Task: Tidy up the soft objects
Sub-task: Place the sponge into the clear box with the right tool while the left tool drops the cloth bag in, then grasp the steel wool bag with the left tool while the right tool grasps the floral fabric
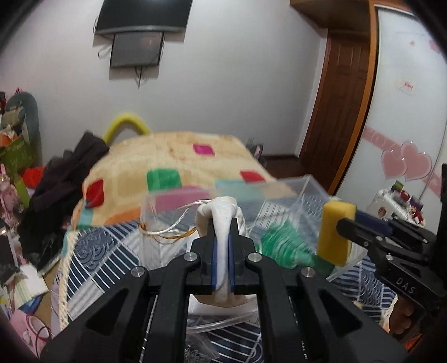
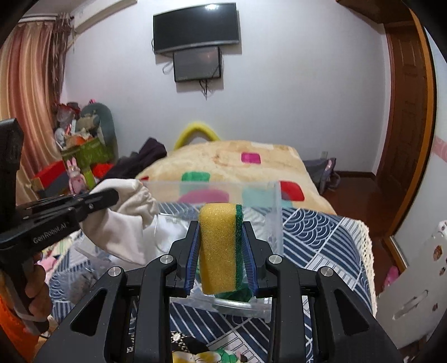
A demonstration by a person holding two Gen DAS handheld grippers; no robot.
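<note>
Above the clear box (image 2: 275, 212), the right hand-held gripper (image 2: 220, 248) grasps the sponge (image 2: 216, 248), long axis upright. Left of it, the left hand-held gripper (image 1: 222, 251) clenches the white pouch (image 1: 220, 215); both hang equally near the box.

**Bedroom: fixtures and furnishings**

Wall (image 2: 293, 92): plain white, evenly lit. Television (image 2: 196, 26): dark, curved, mounted high; a smaller dark screen (image 2: 197, 66) hangs directly beneath, cables dangling below it. Curtain (image 2: 30, 92): pinkish-brown, pleated, far left. Wooden door (image 2: 405, 111): brown, framed, right side. Floor (image 2: 360, 201): dark wood, visible beside the door. Bed (image 2: 223, 159): covered by a cream blanket with coloured squares; a blue-and-white patterned cloth (image 2: 315, 237) lies nearer. Wardrobe panel (image 1: 405, 117): white, with pink hearts. Cluttered boxes (image 2: 83, 150) stand by the curtain.
</note>
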